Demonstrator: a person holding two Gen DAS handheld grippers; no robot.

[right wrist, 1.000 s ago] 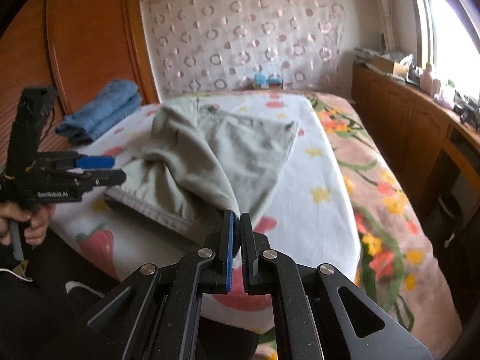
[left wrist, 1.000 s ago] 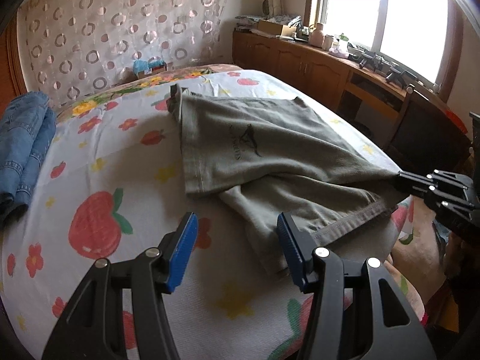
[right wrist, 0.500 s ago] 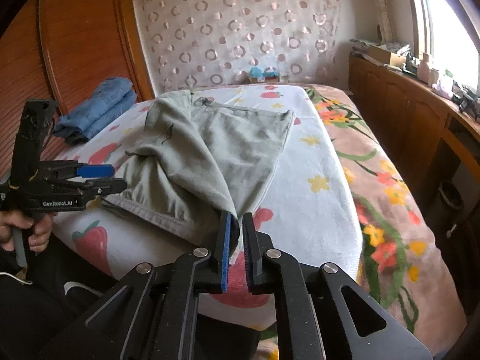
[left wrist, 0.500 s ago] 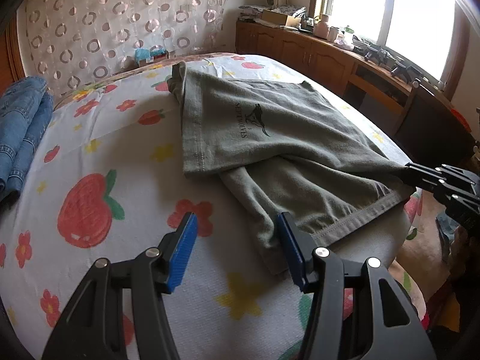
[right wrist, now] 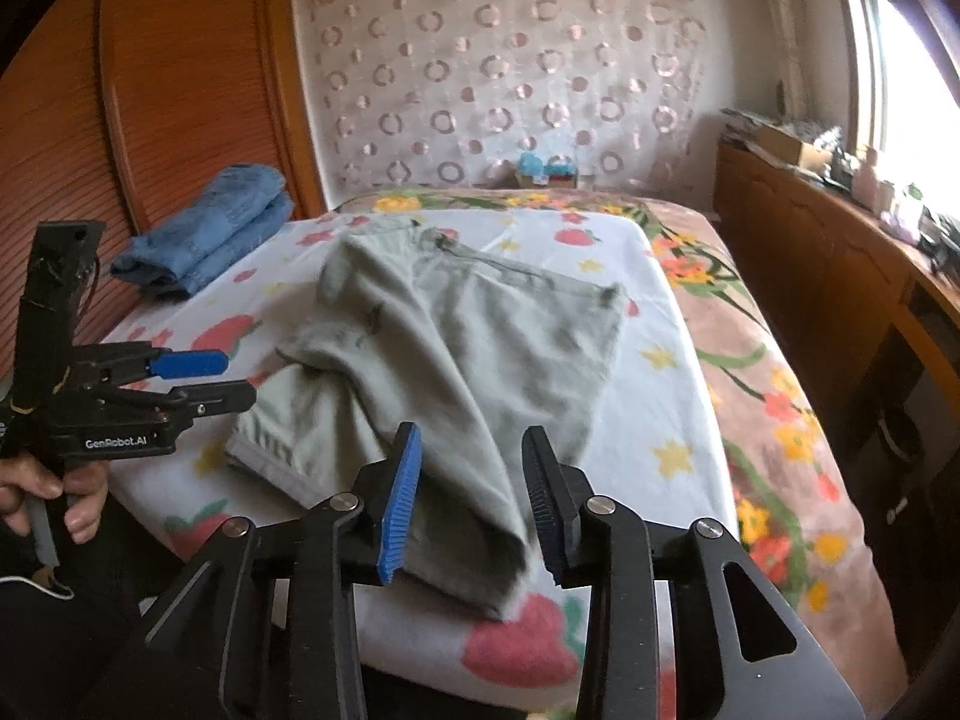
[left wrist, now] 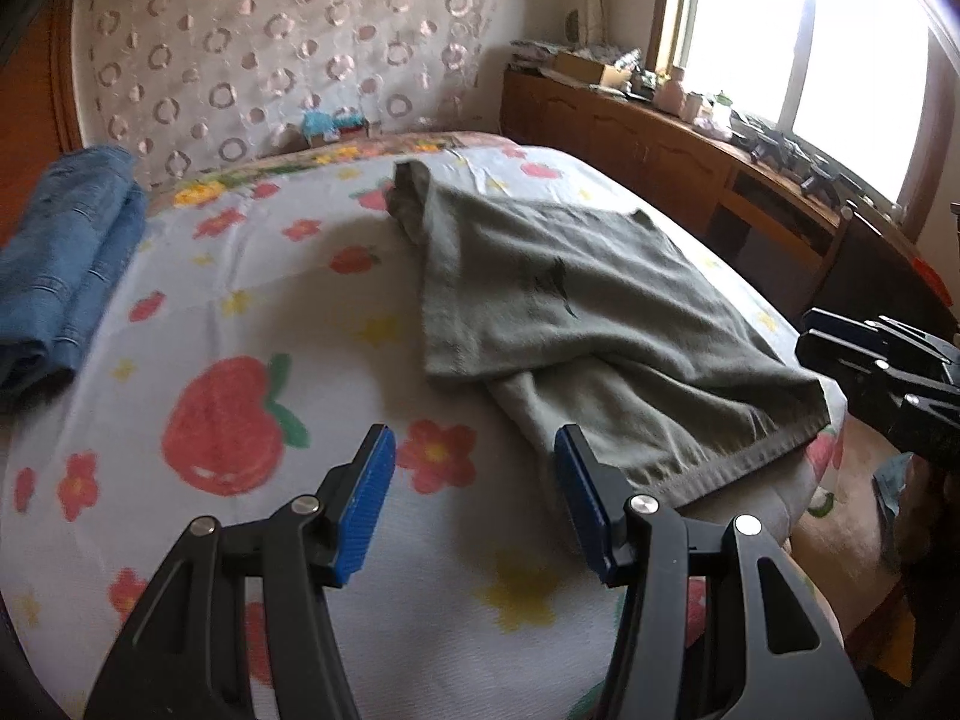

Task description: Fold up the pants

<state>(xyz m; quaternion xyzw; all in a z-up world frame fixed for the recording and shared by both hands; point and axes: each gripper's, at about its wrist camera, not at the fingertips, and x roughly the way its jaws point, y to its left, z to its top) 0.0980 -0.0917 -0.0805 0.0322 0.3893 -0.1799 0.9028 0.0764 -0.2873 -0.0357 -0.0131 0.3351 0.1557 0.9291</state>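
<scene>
A home bedroom. A bed [right wrist: 672,396] fills the room, spread with a white sheet [left wrist: 252,324] printed with strawberries and flowers. Behind the bed hangs a curtain [right wrist: 510,78] patterned with rings; to its right a low wooden cabinet [right wrist: 828,252] holds household clutter beneath a bright window [left wrist: 840,42]. Folded jeans [right wrist: 210,234] lie on the bed's left.

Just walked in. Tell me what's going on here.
A person is folding grey-green pants on a bed with a fruit-print sheet, a gripper in each hand. The right gripper has just been opening; the pants' near corner lies loose between its jaws. The left gripper hovers open over the sheet beside the hem. Folded jeans sit near the headboard.
</scene>
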